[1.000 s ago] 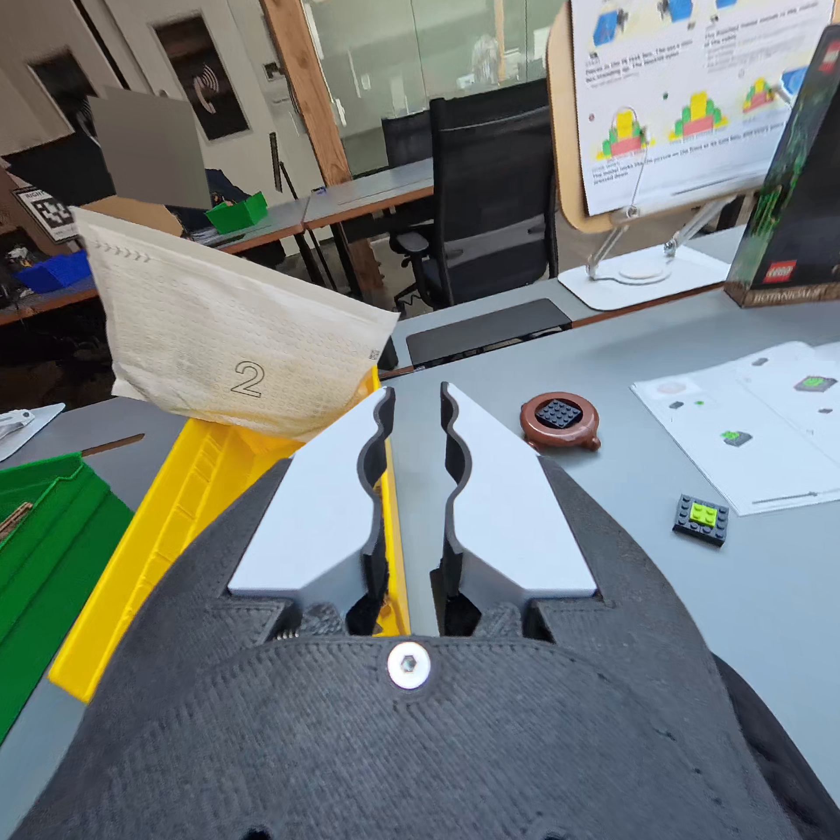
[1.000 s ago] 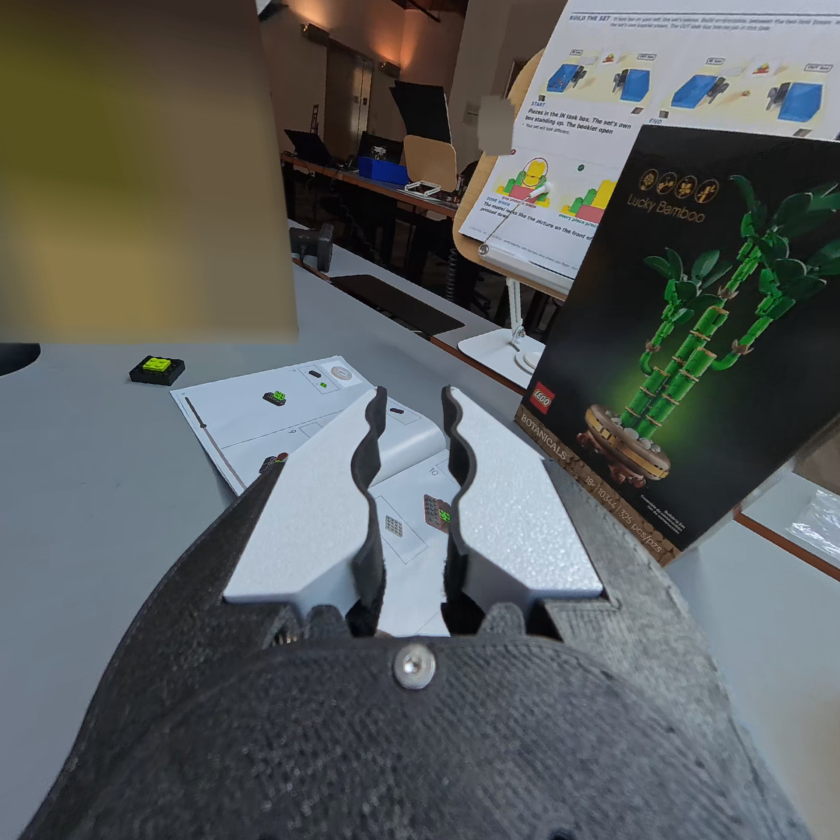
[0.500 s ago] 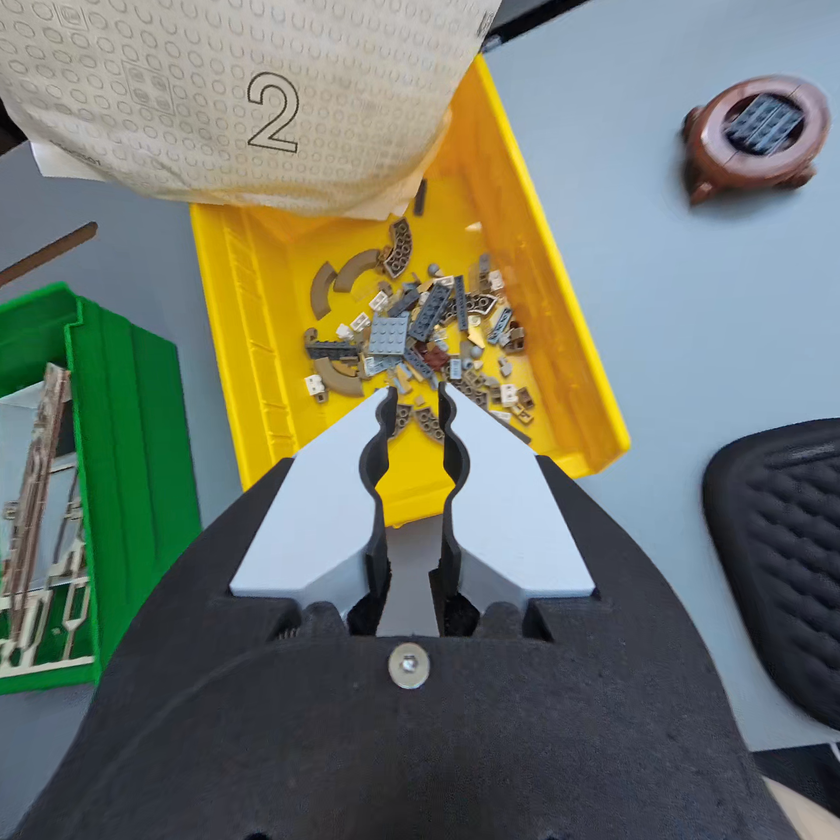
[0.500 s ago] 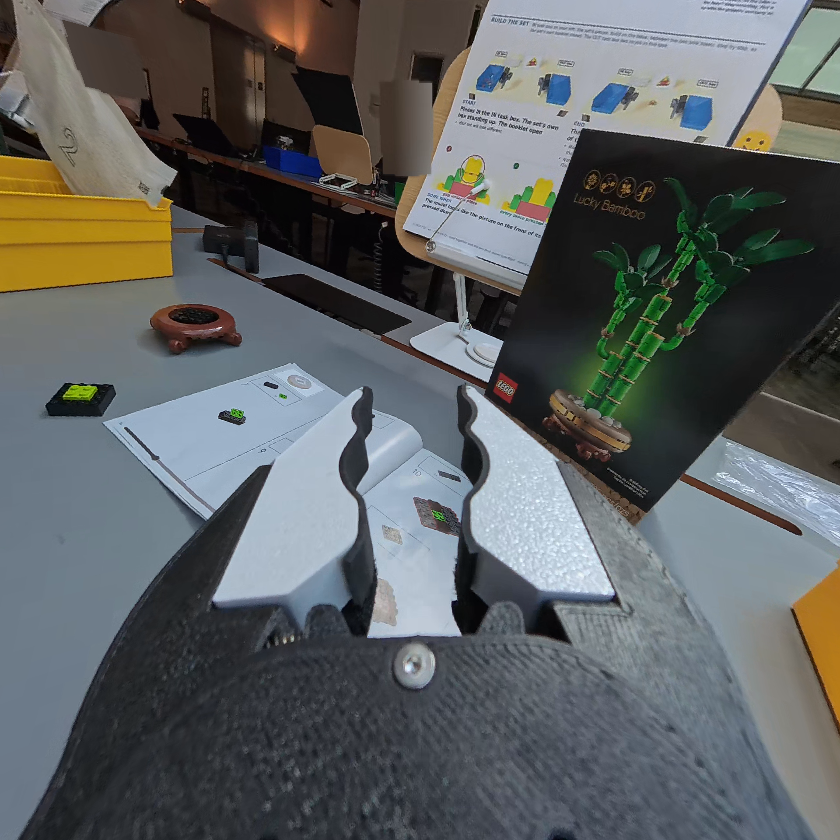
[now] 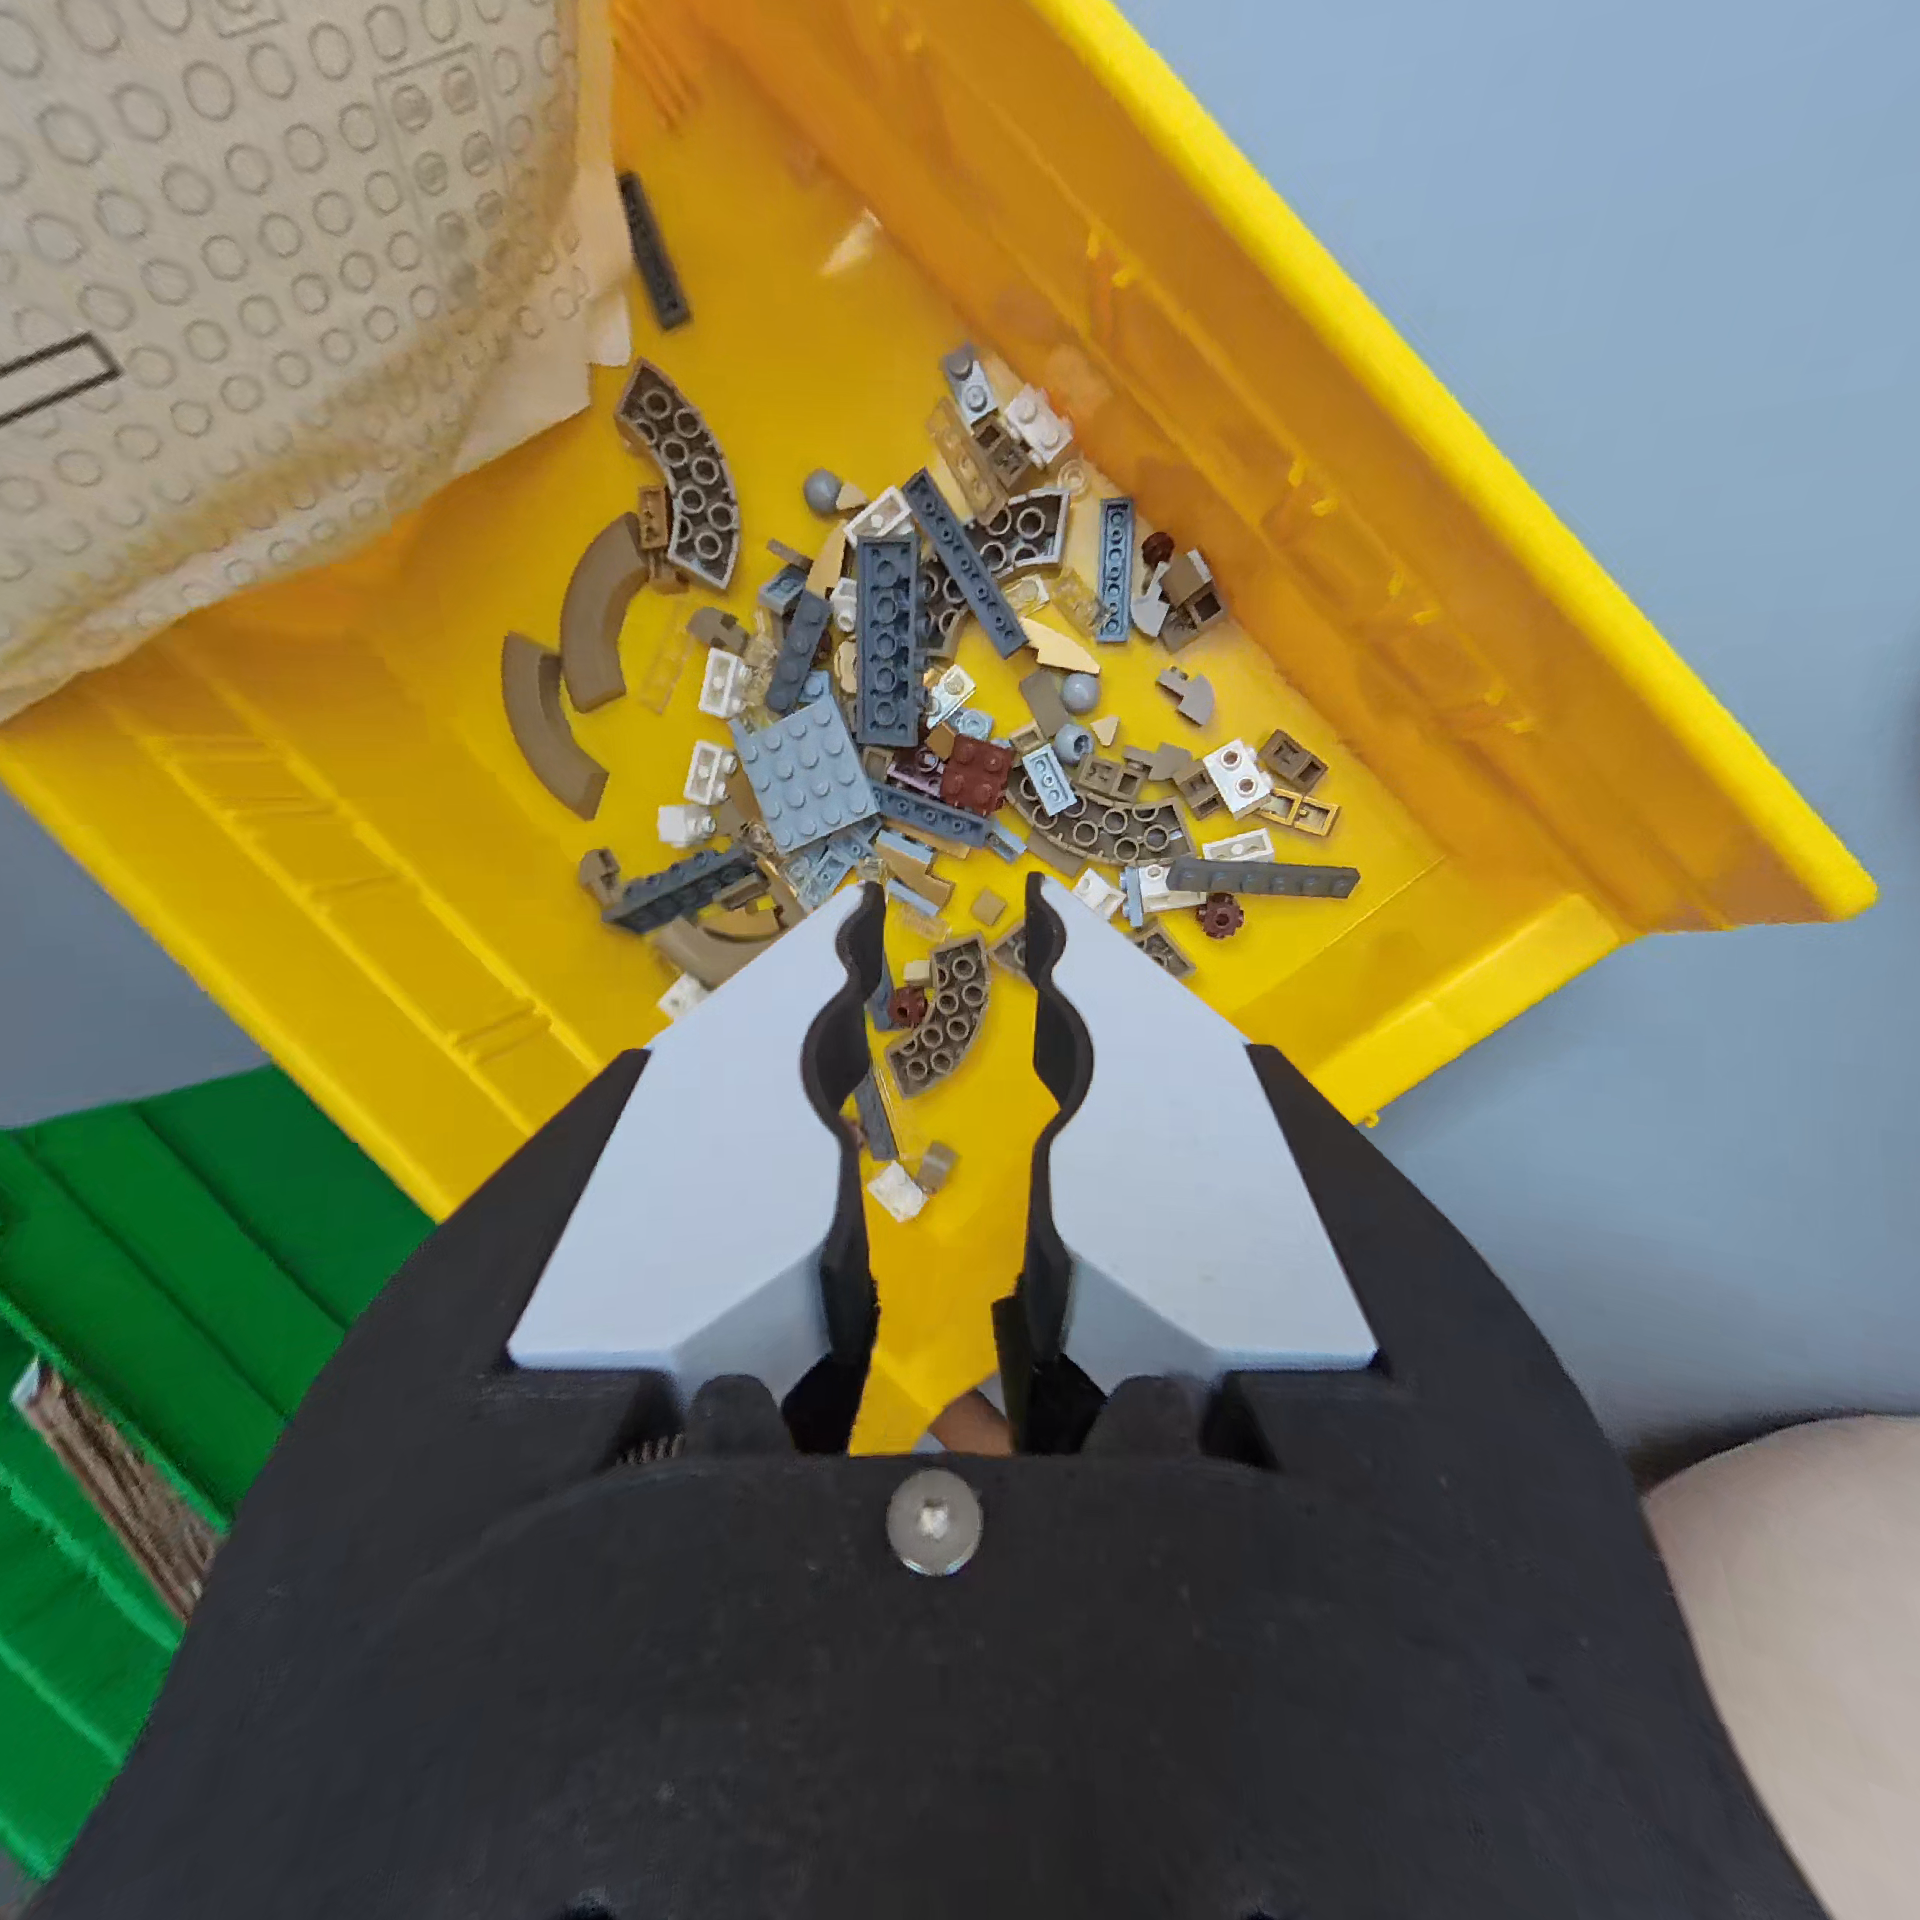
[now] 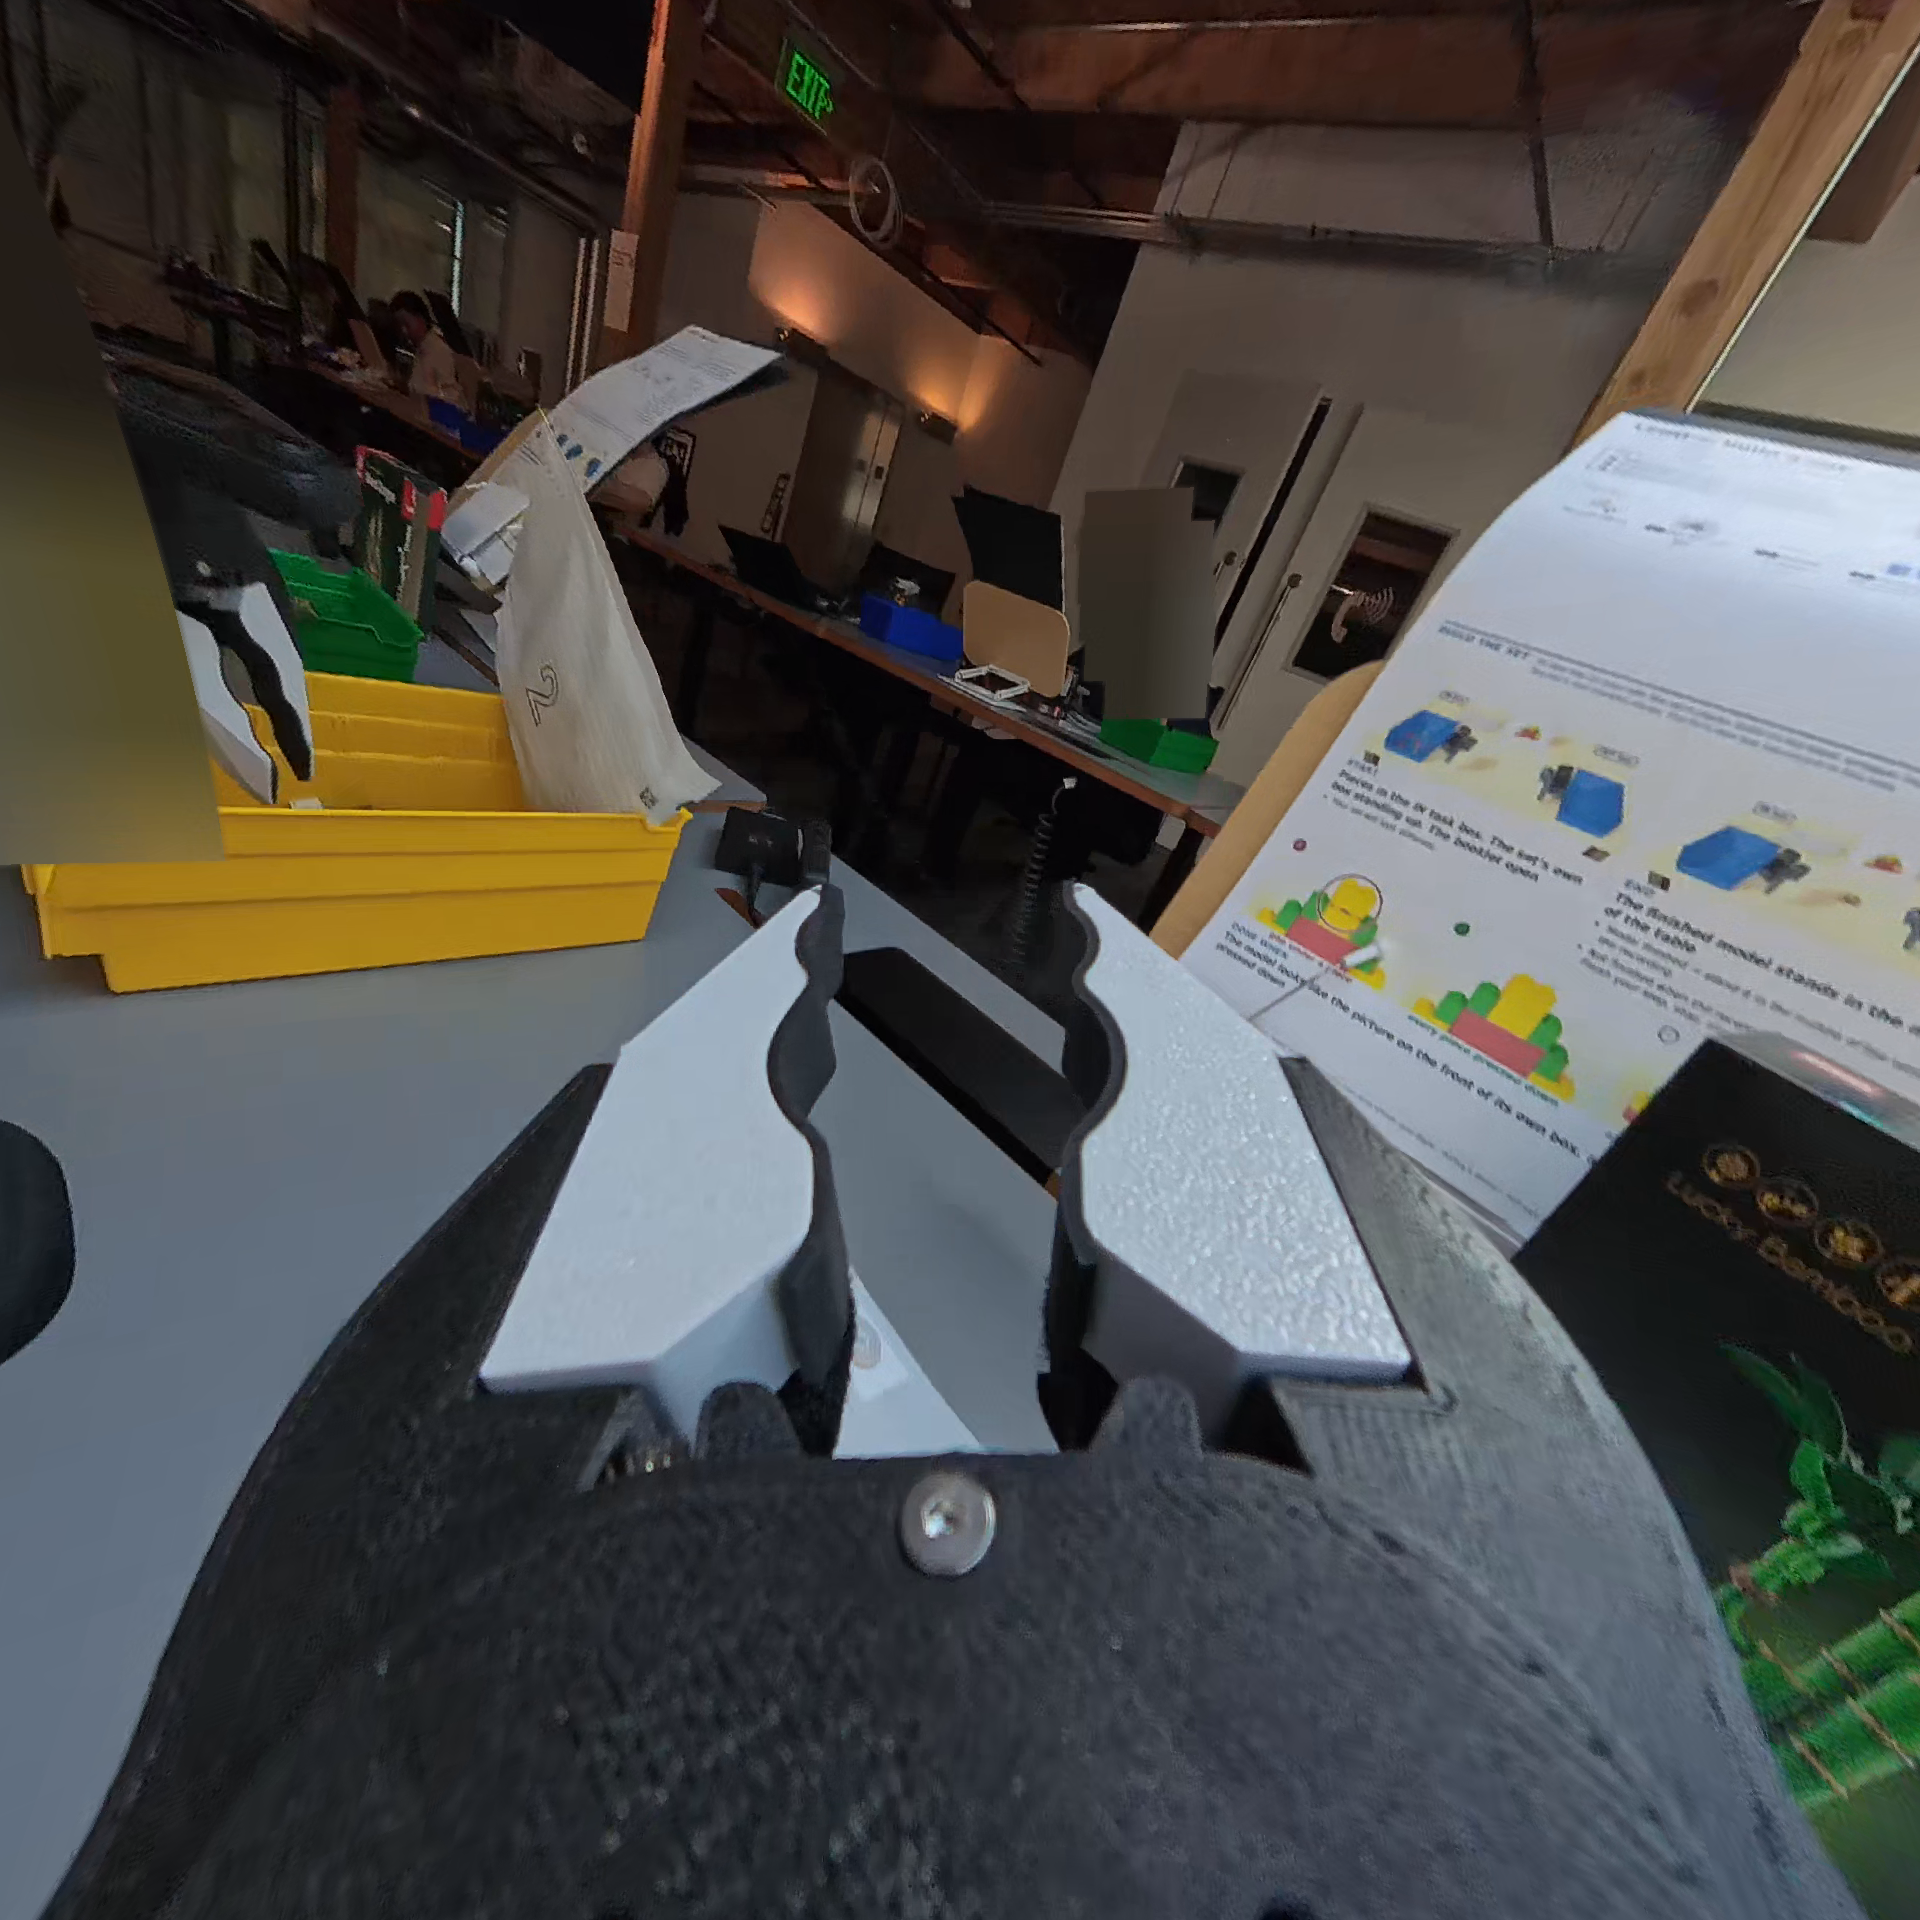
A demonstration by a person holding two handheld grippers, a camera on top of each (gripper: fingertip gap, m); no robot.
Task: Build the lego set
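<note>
A yellow bin [image 5: 1299, 416] holds a heap of several loose grey, tan, white and brown lego pieces [image 5: 914, 686]. A tan curved piece [image 5: 945, 1013] lies between my left fingers, below them. My left gripper [image 5: 953, 899] is open and empty, pointing down into the bin. A paper bag [image 5: 239, 312] leans in the bin's far left corner. My right gripper [image 6: 945, 904] is open and empty, held above the grey table [image 6: 260, 1122]. In the right wrist view the yellow bin [image 6: 353, 894], the bag [image 6: 582, 707] and the left gripper [image 6: 255, 707] show at the left.
A green bin [image 5: 125, 1351] stands left of the yellow one. The black lego set box [image 6: 1787, 1351] stands at the right, with an instruction sheet on a stand [image 6: 1621, 831] behind it. A black pad [image 6: 935, 1029] lies at the table's far edge. Tip to tip, the grippers are about 50 cm apart.
My left gripper has tilted down and moved closer over the pieces in the yellow bin, opening slightly. My right gripper has swung up and left, away from the booklet, and opened wider.
</note>
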